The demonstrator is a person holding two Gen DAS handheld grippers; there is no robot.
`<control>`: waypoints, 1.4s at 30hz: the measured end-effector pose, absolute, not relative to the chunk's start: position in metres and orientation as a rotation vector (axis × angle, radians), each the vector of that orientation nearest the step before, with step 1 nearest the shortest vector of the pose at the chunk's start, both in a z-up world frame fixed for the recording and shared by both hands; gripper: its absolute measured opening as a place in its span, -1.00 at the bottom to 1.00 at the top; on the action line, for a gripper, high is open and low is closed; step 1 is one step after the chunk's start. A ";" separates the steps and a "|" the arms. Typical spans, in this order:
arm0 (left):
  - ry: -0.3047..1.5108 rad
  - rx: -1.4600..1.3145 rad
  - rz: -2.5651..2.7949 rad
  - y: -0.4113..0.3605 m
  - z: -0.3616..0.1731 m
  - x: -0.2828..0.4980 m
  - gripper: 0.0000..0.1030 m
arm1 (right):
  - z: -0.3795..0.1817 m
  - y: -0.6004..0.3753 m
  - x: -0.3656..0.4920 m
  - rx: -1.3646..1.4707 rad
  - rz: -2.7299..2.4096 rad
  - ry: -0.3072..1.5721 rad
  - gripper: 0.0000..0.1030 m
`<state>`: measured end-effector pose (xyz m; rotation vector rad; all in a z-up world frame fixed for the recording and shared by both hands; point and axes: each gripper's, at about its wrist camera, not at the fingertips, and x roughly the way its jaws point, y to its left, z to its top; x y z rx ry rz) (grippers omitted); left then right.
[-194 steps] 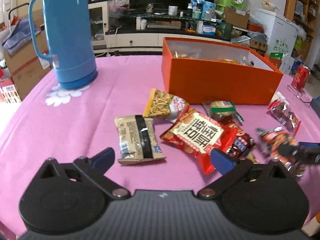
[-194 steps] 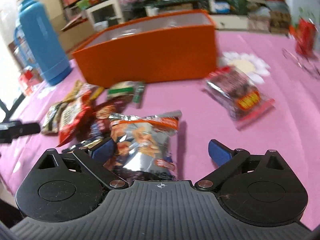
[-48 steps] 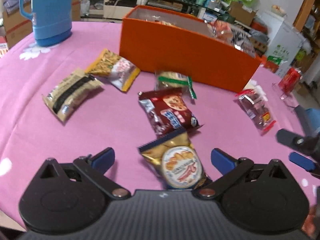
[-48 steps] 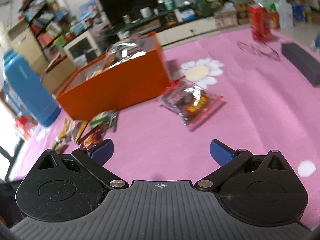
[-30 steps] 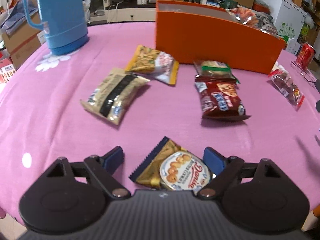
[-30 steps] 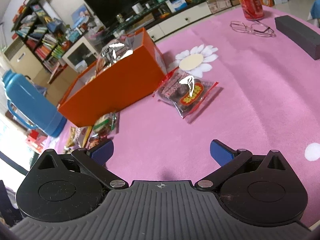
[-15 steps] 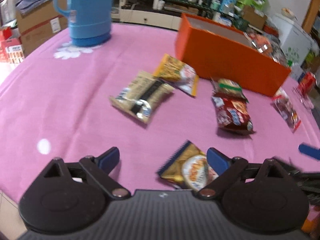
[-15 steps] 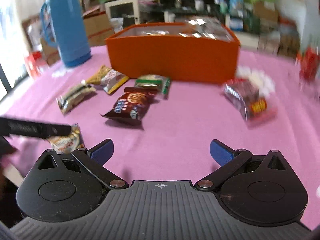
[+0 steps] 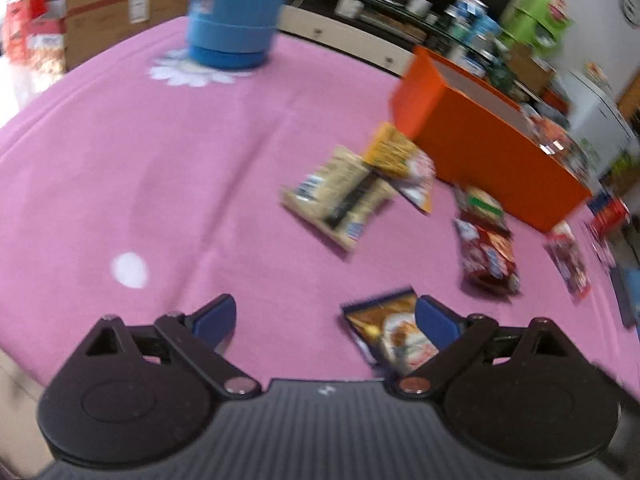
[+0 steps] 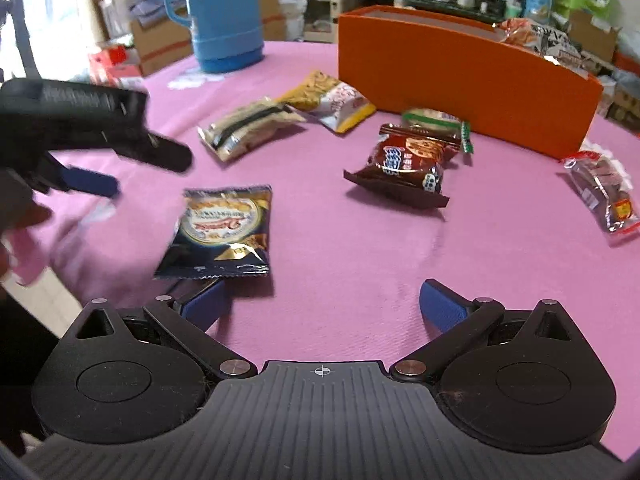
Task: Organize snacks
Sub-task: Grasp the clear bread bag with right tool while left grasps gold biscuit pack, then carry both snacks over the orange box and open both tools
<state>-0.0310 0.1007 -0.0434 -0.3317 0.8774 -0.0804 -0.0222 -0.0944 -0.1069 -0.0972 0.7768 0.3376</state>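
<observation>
Both the left gripper (image 9: pixel 324 318) and right gripper (image 10: pixel 322 304) are seen spread wide and empty. The dark cookie packet (image 10: pixel 222 232) lies on the bench (image 10: pixel 360 248) at lower left, short of the orange box (image 10: pixel 460 72) at upper right; a pickup is judged next.

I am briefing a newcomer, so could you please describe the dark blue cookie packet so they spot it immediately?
Start at the orange box on the pink tablecloth. The dark blue cookie packet lies alone, farthest from it. Only it shows a round gold emblem.
</observation>
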 end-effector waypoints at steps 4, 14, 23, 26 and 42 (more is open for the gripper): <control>0.903 -0.236 -0.116 0.062 -0.048 -0.030 0.86 | -0.083 -0.136 -0.014 -0.088 0.301 0.756 0.81; 0.894 -0.001 0.005 0.006 -0.065 -0.030 0.91 | -0.064 -0.299 0.091 0.022 0.034 0.684 0.81; 0.856 0.031 -0.058 0.005 -0.067 -0.017 0.91 | -0.108 -0.302 0.129 0.004 0.080 0.762 0.08; 0.851 0.042 -0.083 0.008 -0.067 -0.016 0.89 | -0.105 -0.290 0.118 -0.024 0.081 0.774 -0.06; 0.861 0.001 -0.216 0.033 -0.062 -0.037 0.92 | -0.101 -0.254 0.040 0.051 0.092 0.790 0.77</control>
